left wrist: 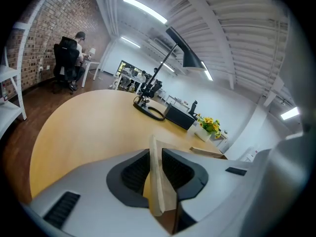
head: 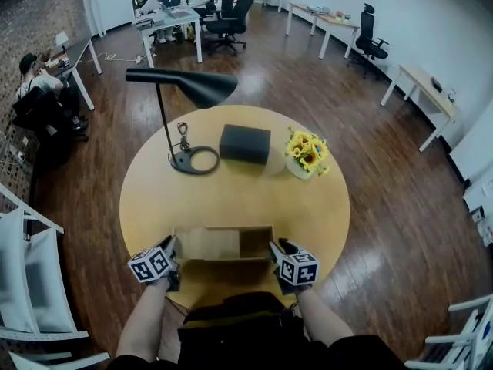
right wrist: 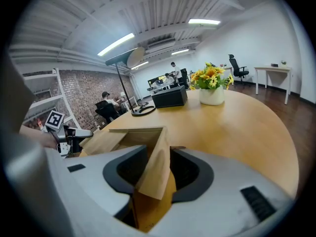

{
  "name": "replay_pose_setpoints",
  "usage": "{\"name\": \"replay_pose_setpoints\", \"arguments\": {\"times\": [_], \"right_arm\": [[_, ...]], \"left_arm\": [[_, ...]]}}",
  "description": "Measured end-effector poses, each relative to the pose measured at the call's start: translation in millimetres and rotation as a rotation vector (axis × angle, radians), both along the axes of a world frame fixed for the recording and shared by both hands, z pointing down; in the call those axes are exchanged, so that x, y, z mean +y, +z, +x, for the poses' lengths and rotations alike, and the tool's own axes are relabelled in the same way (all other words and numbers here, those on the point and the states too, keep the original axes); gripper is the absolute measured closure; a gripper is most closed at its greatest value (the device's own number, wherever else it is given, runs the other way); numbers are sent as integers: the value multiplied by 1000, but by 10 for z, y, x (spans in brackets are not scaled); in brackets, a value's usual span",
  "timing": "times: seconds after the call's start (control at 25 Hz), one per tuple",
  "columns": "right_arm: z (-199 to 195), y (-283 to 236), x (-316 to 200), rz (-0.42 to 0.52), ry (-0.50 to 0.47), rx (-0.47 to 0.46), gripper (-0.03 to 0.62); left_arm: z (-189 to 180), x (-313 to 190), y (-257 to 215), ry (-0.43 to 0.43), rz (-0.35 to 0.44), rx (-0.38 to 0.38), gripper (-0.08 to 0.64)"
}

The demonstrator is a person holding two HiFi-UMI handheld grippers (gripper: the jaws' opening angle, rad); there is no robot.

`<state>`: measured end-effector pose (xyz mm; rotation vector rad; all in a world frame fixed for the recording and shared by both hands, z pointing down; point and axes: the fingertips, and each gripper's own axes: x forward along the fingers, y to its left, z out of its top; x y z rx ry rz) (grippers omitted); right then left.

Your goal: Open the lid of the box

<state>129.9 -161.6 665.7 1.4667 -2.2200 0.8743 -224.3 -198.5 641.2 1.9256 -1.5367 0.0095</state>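
No legible text, brand or number anywhere; left marker cube [head: 150, 264] and right marker cube [head: 298, 269] carry only square coded patterns.

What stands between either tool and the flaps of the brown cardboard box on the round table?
Nothing visible. The left tool has the left flap of the brown cardboard box between its jaws, and the right tool has the right flap between its own. The black desk lamp, black box and sunflower pot stand farther back.

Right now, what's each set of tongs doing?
Left tongs: closed on the left flap.
Right tongs: open, right flap between them, not clamped.
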Motion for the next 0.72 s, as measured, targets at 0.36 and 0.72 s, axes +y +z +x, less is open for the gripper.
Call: {"name": "replay_pose_setpoints", "arguments": {"times": [0.36,0.72], "right_arm": [[-18,-20,5,2,-10,-6,443],[-42,-25,-2,7,-7,-1,443]], "left_arm": [[-391,-8,-41,-72,19,-6,523],[-535,-19,-41,-100,25,21,532]]}}
